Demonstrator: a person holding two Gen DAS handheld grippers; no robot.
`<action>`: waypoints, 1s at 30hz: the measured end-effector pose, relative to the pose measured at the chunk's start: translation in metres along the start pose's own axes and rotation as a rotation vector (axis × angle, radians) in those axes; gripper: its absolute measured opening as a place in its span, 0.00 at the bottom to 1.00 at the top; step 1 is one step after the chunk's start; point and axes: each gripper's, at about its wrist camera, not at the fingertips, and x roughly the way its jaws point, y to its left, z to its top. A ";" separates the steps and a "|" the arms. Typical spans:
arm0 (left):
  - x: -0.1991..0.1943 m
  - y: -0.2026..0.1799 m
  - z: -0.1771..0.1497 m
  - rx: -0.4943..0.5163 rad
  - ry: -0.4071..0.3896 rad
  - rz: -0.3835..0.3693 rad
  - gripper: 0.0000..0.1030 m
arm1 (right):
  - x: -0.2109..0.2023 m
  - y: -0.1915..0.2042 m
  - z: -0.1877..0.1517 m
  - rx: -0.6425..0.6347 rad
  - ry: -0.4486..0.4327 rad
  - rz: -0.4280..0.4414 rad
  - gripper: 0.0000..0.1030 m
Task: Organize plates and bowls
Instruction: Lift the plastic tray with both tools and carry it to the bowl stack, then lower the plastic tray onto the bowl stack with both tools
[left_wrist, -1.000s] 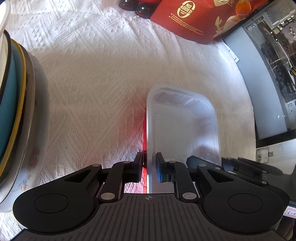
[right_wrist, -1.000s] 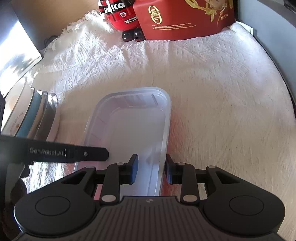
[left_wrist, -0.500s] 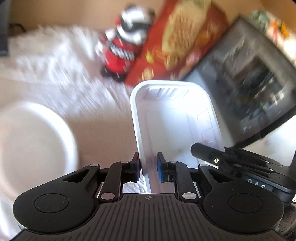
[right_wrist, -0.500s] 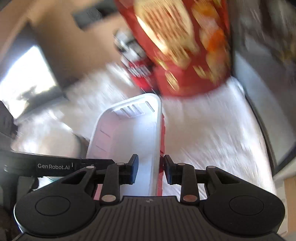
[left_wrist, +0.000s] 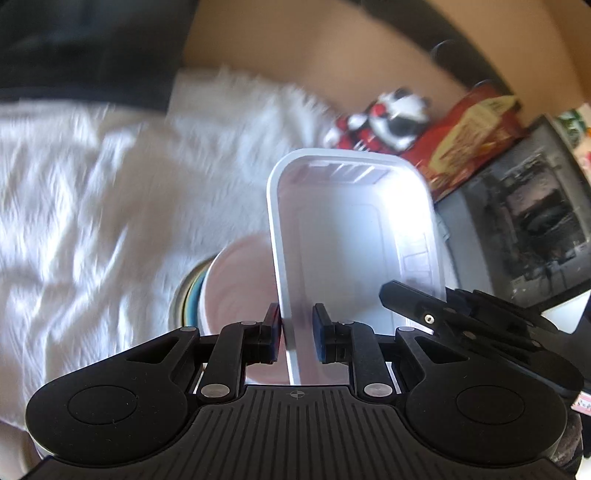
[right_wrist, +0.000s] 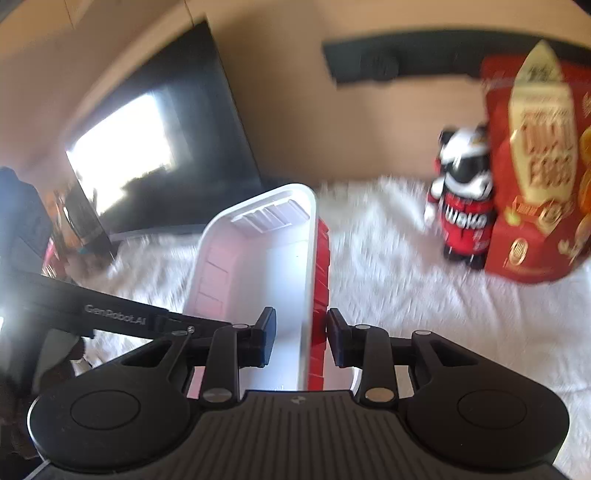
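The translucent white rectangular plastic container is held clear of the white textured cloth that covers the worktop, gripped from both long sides. The left gripper has its fingers clamped on the container's left wall near the rim; its jaws have just been opening slightly, yet the wall remains between the pads. The right gripper has its fingers clamped on the opposite wall, where a red part runs along the outside of the white container; whether this is a second nested container or a fitted piece cannot be determined.

In the left wrist view, a stack of round plates and bowls, white on top with blue and yellow edges showing beneath, sits on the cloth below and to the left of the container. The picture is motion-blurred.

At the back of the worktop stand a red, white and black toy figure and, just beside it, a red printed food bag. A dark flat screen leans at the left, and a dark glass-sided case stands at the right.
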 end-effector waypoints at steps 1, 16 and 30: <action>0.006 0.008 -0.003 -0.014 0.014 0.003 0.19 | 0.011 0.000 -0.002 0.008 0.026 -0.007 0.30; 0.033 0.037 -0.006 -0.075 0.029 0.031 0.17 | 0.074 -0.001 -0.030 0.066 0.191 -0.022 0.30; 0.038 0.038 0.008 -0.066 -0.019 0.043 0.16 | 0.082 0.001 -0.027 0.026 0.172 -0.080 0.30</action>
